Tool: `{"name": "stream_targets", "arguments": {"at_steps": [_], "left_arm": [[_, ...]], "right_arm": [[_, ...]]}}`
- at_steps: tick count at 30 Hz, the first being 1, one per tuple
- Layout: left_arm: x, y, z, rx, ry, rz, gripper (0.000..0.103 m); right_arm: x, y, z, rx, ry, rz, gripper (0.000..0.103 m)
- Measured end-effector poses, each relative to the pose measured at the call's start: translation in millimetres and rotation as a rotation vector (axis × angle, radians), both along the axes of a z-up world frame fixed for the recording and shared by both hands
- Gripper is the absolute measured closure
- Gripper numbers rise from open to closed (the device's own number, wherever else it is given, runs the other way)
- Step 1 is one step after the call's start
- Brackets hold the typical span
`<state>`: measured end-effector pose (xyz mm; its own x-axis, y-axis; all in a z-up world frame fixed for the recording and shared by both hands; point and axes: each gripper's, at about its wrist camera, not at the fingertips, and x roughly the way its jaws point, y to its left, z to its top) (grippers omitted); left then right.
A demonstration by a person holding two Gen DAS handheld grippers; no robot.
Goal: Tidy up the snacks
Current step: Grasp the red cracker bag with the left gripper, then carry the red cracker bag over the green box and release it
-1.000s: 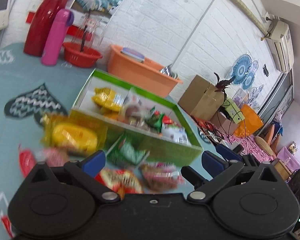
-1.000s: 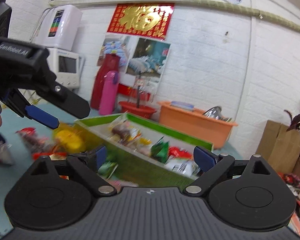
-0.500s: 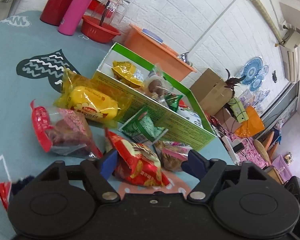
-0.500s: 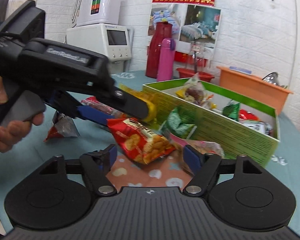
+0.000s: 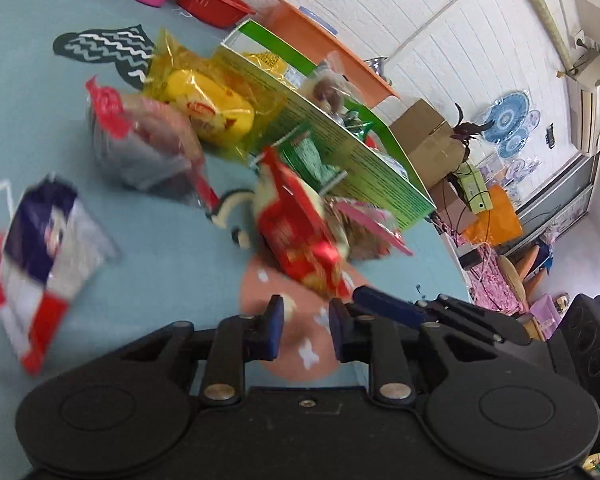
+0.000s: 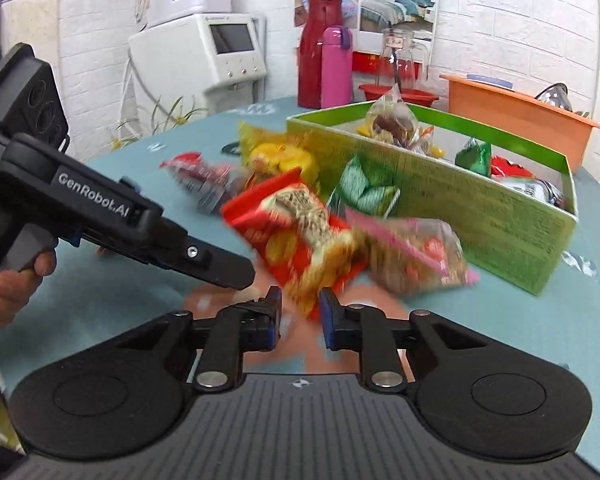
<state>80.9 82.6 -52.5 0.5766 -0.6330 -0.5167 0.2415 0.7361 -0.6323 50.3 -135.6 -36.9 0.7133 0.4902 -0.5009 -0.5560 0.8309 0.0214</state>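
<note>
While packets litter the table, green box holds snacks.

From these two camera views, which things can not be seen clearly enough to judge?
- Red snack bag: motion blur in both views; its print is unreadable, and whether the closing right gripper already pinches its corner is unclear.
- Left gripper: closing; nothing visibly between its fingers.
- Green box: near wall hides the lower contents in the right wrist view.
- Blue and white packet: blurred, left wrist view.

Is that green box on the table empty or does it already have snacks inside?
Partly filled: the green box holds several packets, while more snacks lie outside it.
</note>
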Motion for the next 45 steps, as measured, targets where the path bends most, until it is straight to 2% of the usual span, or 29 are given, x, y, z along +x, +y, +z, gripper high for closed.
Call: {"name": "stream_targets", "arguments": {"at_steps": [1,2,3,4,5,9,16,19,20,22,23,24,26,27,28,30,37,45], "left_arm": [[-4,2,2,-0.014,-0.009,0.011,0.042],[-6,5,6,-0.028,-0.025,0.03,0.012],[-6,6,11,-0.033,-0.042,0.055,0.002],[-5,8,16,-0.03,-0.06,0.074,0.0],[-1,7,22,-0.021,-0.08,0.094,0.0],[21,3,34,0.012,-0.114,0.127,0.0],[56,-3,28,0.064,-0.076,0.117,0.0],[62,-2,20,0.052,-0.037,0.073,0.032],[62,-2,19,0.049,-0.033,0.065,0.028],[62,-1,18,0.043,-0.03,0.065,0.028],[63,-1,18,0.038,-0.026,0.065,0.026],[64,-1,16,0.035,-0.024,0.064,0.026],[61,0,16,0.038,-0.025,0.06,0.036],[58,-1,17,0.042,-0.03,0.058,0.039],[53,-2,19,0.044,-0.036,0.053,0.043],[41,-4,24,0.048,-0.056,0.051,0.046],[11,-7,53,0.004,-0.151,0.049,0.048],[23,-26,91,-0.046,-0.289,0.017,0.048]], "right_arm": [[-5,-4,2,0.015,-0.017,-0.004,0.056],[-8,-7,3,0.024,-0.023,-0.012,0.044],[-8,-9,4,0.031,-0.023,-0.021,0.024],[-7,-11,5,0.041,-0.025,-0.031,0.013],[-4,-11,6,0.05,-0.024,-0.039,0.004],[10,-8,6,0.106,0.018,-0.065,0.005],[31,3,3,0.154,0.077,-0.079,0.005],[42,3,0,0.185,0.112,-0.102,0.005],[46,3,-1,0.192,0.124,-0.107,0.005],[52,5,-5,0.199,0.143,-0.11,0.005],[55,6,-7,0.2,0.155,-0.116,0.007],[56,6,-7,0.206,0.155,-0.127,0.016],[55,4,-5,0.217,0.142,-0.142,0.031],[52,2,-4,0.232,0.139,-0.134,0.047],[48,0,-2,0.239,0.135,-0.131,0.049],[37,-1,2,0.222,0.101,-0.121,0.054],[2,-4,26,0.193,-0.076,-0.105,0.056],[2,-19,58,0.187,-0.251,-0.152,0.056]]}}
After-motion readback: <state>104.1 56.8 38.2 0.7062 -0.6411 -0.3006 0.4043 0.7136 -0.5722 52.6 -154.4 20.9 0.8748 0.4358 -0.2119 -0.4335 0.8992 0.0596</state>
